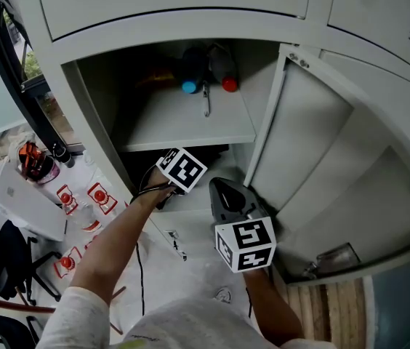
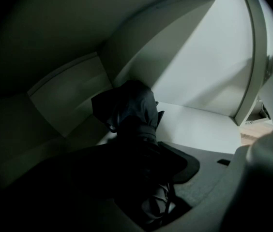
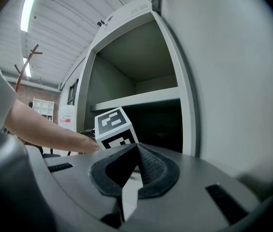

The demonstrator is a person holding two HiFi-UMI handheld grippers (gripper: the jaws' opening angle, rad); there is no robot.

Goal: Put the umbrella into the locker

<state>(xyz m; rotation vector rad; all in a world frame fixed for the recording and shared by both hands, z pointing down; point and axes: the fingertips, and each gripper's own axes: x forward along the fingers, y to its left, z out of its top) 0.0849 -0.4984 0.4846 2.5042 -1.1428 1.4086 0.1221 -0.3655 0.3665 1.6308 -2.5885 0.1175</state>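
Task looks nearly done, by my read: the locker (image 1: 190, 29) stands w/ its door (image 1: 336, 173) swung open to its right side, and the folded dark umbrella (image 2: 129, 111) is already inside the locker's lower compartment, under the locker's shelf (image 1: 183, 126), lying on the compartment floor toward its back wall. The left gripper (image 2: 136, 156) reaches into that same lower compartment, pointing down; its jaws stand wide w/ the umbrella between them, but it's too dark in there to see whether the pads press on it or not. What's left, as far as I can judge: let go if not yet let go, pull the left gripper out of the locker, maybe shut the door. The right gripper (image 3: 137, 146) sits just outside the locker front, near the door's hinge edge, jaws together and nothing in them. On the locker's shelf, at the back, two dark items (image 1: 208, 75) w/ a blue and a red end. Writing: none readable anywhere; the marker cube (image 3: 114, 129) shows only black-and-white square patterns, no brand or label on locker or umbrella.
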